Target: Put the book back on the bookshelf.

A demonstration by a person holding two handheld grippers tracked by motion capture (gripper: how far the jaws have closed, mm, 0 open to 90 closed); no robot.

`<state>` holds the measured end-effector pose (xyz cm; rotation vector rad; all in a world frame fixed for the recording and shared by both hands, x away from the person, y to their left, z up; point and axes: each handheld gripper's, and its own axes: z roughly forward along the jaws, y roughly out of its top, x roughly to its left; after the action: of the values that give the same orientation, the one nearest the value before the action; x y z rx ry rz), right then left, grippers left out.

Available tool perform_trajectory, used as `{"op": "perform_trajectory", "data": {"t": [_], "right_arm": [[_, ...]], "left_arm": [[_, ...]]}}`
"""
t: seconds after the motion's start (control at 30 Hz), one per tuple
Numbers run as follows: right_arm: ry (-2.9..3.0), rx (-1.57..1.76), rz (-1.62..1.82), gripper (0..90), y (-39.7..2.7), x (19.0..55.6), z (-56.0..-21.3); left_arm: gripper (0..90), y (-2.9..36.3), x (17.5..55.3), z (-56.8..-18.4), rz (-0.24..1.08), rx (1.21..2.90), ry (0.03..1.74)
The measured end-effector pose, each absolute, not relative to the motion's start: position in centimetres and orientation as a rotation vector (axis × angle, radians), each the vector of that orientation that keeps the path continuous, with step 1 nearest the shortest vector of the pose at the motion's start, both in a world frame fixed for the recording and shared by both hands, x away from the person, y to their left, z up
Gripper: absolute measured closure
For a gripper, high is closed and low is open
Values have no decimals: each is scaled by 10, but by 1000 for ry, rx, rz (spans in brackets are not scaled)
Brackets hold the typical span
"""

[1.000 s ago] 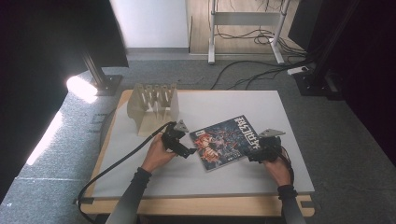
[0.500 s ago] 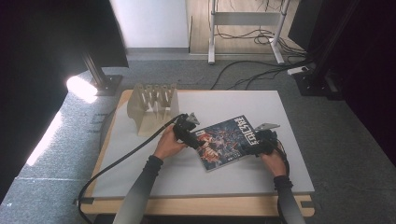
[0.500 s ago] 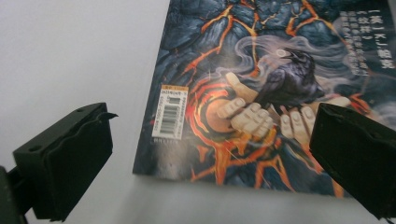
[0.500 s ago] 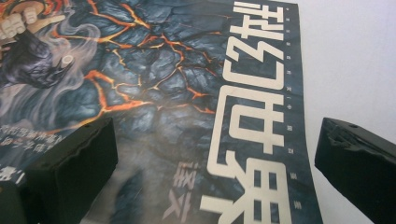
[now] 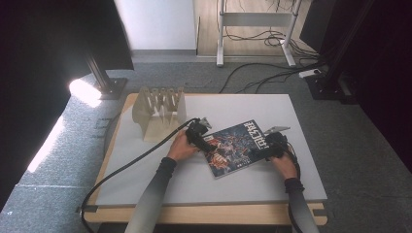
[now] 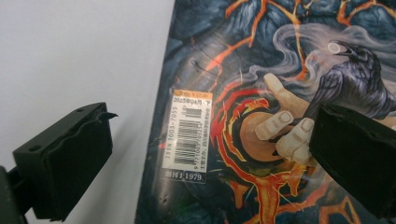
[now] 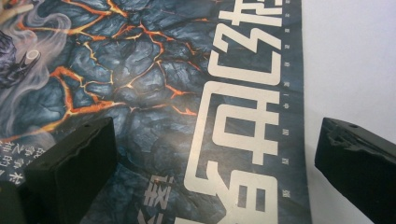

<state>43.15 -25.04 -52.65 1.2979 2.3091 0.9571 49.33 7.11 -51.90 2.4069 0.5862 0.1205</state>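
Note:
A magazine (image 5: pixel 236 147) with a dark cover of orange cracks and a raven lies flat and slanted on the grey table (image 5: pixel 252 104). My left gripper (image 5: pixel 206 143) hovers open over its left edge. In the left gripper view, that gripper (image 6: pixel 210 126) has one jaw over the bare table and the other over the cover, with the barcode label (image 6: pixel 189 133) between them. My right gripper (image 5: pixel 262 149) is open at the magazine's right end. In the right gripper view, its jaws (image 7: pixel 215 140) straddle the white title lettering (image 7: pixel 243 116) and the cover's edge.
A wooden rack (image 5: pixel 160 110) with upright slots stands at the table's back left, just behind the left hand. A black cable (image 5: pixel 131 162) trails from the left gripper off the front left corner. Cables and a desk frame lie on the floor beyond.
The left hand has carried its gripper to the right, from beside the magazine onto its left edge. The right gripper has shifted slightly inward along the title end. The magazine has not moved.

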Motion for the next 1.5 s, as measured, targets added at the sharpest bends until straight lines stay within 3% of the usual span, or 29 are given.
{"op": "perform_trajectory", "data": {"t": [0.13,0.53,1.5], "right_arm": [[2319,1319,985,2,-251,431,-528],[2330,1306,1008,1,-248,422,-529],[2405,1155,1006,0,-187,371,-528]], "left_arm": [[0,69,489,-522,62,2396,548],[0,71,470,-521,74,2413,567],[0,139,385,-523,100,2377,629]]}}
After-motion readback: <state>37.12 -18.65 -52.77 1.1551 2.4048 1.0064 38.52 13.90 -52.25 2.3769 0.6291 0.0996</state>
